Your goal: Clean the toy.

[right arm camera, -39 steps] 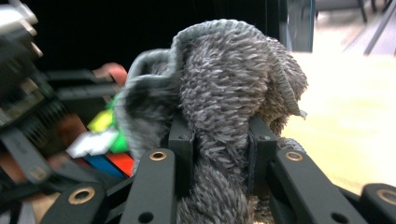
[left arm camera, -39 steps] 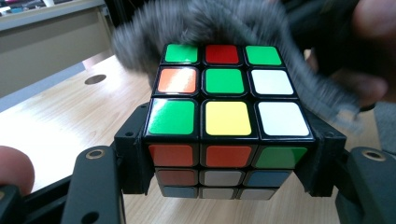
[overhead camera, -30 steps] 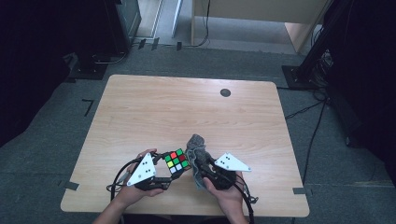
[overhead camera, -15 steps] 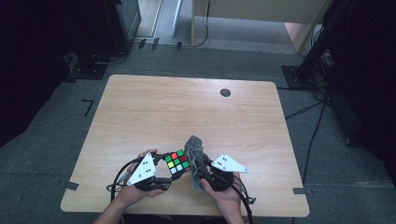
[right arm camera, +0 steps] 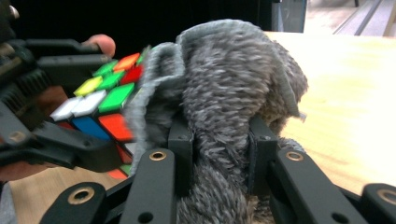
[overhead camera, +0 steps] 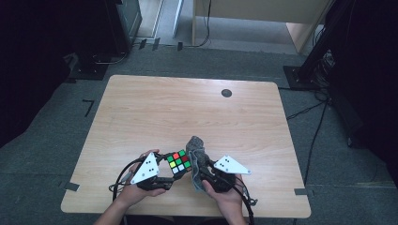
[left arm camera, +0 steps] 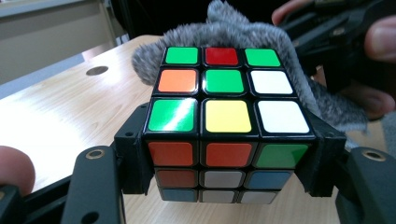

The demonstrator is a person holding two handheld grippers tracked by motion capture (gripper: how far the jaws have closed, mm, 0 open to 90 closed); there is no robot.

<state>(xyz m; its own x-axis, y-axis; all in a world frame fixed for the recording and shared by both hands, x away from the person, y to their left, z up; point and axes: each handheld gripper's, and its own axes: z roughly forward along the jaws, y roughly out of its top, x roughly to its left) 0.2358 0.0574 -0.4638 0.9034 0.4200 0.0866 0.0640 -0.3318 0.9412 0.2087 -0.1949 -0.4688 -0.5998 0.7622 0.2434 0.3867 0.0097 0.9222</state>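
- The left gripper (overhead camera: 172,174) fingers clamp the puzzle cube (left arm camera: 227,122) at its side faces, at frame centre of the left gripper view, low centre over the desk (overhead camera: 187,112) in the high view.
- The right gripper (right arm camera: 219,140) fingers pinch the grey cloth (right arm camera: 233,84) against the cube's far side.
- Recommended: keep the cube clamped; wipe with short strokes.
- No legible markings.

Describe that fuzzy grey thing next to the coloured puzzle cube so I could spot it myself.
Start at the near edge of the light wooden table. The left gripper is clamped on a colourful puzzle cube; pressed against its right side is a bunched grey fluffy cloth, pinched by the right gripper. It's the only soft, shaggy thing there.
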